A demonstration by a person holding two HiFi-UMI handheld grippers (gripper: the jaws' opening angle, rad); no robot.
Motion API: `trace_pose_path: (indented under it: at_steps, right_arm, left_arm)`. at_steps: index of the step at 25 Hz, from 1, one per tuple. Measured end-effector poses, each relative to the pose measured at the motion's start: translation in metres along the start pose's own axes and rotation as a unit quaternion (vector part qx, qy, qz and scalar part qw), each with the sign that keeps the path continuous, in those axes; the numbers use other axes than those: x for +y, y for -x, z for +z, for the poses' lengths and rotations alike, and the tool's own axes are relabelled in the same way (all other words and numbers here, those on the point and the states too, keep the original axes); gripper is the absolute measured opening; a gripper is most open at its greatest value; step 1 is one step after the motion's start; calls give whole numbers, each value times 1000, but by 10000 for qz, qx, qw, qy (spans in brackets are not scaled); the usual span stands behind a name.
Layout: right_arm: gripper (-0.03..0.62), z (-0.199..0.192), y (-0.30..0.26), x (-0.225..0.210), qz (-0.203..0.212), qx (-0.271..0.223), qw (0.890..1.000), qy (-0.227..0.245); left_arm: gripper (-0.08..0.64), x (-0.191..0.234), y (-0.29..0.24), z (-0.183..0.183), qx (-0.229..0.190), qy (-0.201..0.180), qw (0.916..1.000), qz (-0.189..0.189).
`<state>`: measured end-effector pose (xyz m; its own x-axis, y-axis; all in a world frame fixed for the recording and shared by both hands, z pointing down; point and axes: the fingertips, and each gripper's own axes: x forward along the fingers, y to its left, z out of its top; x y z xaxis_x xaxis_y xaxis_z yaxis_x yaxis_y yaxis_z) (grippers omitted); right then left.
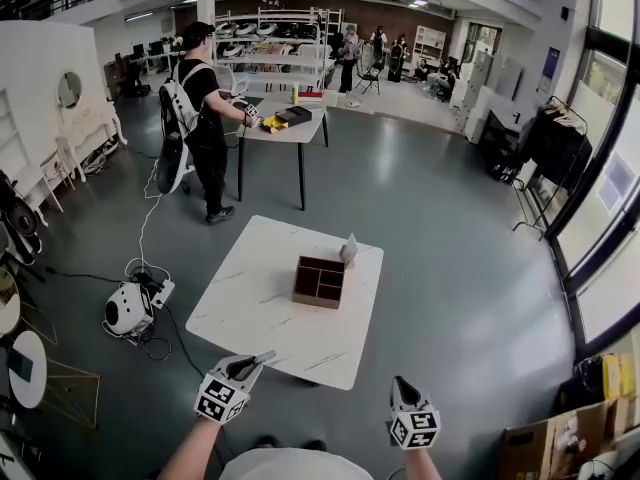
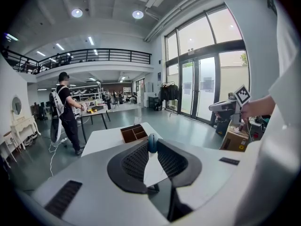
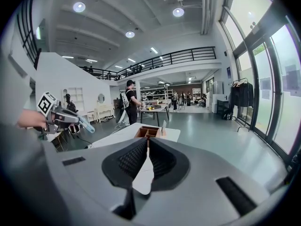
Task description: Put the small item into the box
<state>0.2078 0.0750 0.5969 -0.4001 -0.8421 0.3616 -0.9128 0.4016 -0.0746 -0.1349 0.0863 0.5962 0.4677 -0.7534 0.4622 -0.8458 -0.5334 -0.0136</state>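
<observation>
Head view: box [image 1: 320,280] mid-frame on table [image 1: 255,303], up-right of left gripper [image 1: 265,357] (pinching small blue item [image 2: 152,143]); right gripper [image 1: 399,382] lower right, jaws together, empty.

Person in black [image 1: 205,118] at far table [image 1: 300,134], white floor device [image 1: 127,310], cardboard carton [image 1: 545,448]

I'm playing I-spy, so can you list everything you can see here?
table: one, white marble, in front
box: one, brown with compartments, on the table's far half
small item: one, blue, in the jaws of the left gripper
other person: one, dressed in black, at a second table farther off
round device: one, white, on the floor left of the table
left gripper: one, grey, shut on the small item
right gripper: one, grey, jaws together, empty
</observation>
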Motion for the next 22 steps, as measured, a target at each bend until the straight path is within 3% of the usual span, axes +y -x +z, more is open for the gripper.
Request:
trace_pose_path:
  at_steps: [12,22]
  right_arm:
    - [32,-8,-4,-23,355,78,9993,103]
    - [32,-17,-16,-28,521,248,9982,162]
  left_arm:
    - [67,-29,-5,2,-60,144,9995,277]
    - [67,-35,-17,-6,57,250,9993,280]
